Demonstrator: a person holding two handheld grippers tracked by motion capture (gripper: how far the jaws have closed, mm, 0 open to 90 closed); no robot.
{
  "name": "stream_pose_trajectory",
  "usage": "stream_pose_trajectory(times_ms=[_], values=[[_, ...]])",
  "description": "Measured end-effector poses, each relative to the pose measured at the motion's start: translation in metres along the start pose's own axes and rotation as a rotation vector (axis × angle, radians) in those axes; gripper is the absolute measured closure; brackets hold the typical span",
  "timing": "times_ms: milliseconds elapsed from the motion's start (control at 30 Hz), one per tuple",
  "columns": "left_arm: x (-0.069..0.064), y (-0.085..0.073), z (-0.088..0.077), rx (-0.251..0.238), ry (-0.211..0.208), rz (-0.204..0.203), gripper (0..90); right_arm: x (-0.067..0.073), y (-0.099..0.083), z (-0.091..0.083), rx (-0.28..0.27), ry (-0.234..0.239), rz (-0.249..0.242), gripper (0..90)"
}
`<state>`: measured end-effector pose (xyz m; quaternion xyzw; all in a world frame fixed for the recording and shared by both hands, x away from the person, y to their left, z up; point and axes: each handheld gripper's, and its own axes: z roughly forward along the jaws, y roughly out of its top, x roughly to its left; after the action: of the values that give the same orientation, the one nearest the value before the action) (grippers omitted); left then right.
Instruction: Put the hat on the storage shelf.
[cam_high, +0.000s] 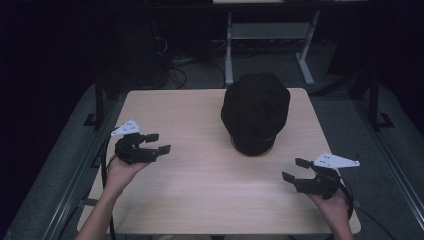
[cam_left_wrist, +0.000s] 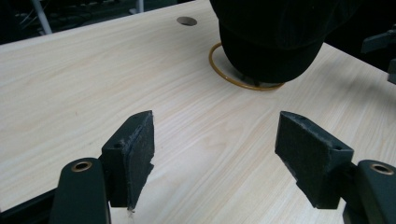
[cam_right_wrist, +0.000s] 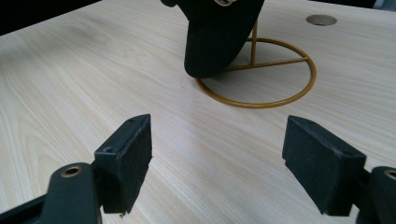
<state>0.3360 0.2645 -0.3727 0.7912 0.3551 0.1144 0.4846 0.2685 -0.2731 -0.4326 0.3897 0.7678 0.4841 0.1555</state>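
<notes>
From the high view I see a black cap (cam_high: 255, 111) sitting on a stand near the far middle of the light wooden table (cam_high: 200, 175), its brim turned toward the person's side. My left gripper (cam_high: 155, 142) hovers over the table's left edge and my right gripper (cam_high: 292, 170) over its near right corner, each aimed inward at the cap and well apart from it. I judge that flanking pose a ready stance: one tool on each side lets me come at the cap from both flanks and lift it evenly off its support.

In the left gripper view, the left gripper (cam_left_wrist: 215, 144) stands wide open with bare wood between the pads; it has hold of nothing. Ahead, the cap (cam_left_wrist: 275, 42) overhangs a thin gold ring (cam_left_wrist: 222, 74) that lies flat on the table, so the cloth hangs clear of the wood and leaves room for a jaw to slip beneath the rim.

In the right gripper view, the right gripper (cam_right_wrist: 217, 144) is likewise spread wide and empty. From here the gold wire stand (cam_right_wrist: 261, 79) reads clearly: a round base with cross spokes and an upright rod (cam_right_wrist: 254, 46) rising into the cap (cam_right_wrist: 217, 32), whose brim droops toward me just above the base ring. That rod is why the cap keeps its shape.
</notes>
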Motion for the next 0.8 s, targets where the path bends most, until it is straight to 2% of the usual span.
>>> stream_pose_trajectory(times_ms=[233,367,600,800], values=[[0.000,-0.021,-0.001,0.002,0.024,-0.017,27.0,0.000,-0.001,0.000,0.006,0.004,-0.001,23.6],[0.001,-0.036,-0.004,-0.018,0.024,-0.049,27.0,0.000,-0.003,0.000,0.012,0.008,-0.004,23.6],[0.000,-0.049,-0.004,-0.003,0.038,-0.054,26.8,0.000,-0.003,0.000,0.021,0.010,-0.006,23.6],[-0.004,-0.057,-0.007,0.005,0.046,-0.041,26.5,0.000,-0.004,0.001,0.026,0.010,-0.006,23.6]])
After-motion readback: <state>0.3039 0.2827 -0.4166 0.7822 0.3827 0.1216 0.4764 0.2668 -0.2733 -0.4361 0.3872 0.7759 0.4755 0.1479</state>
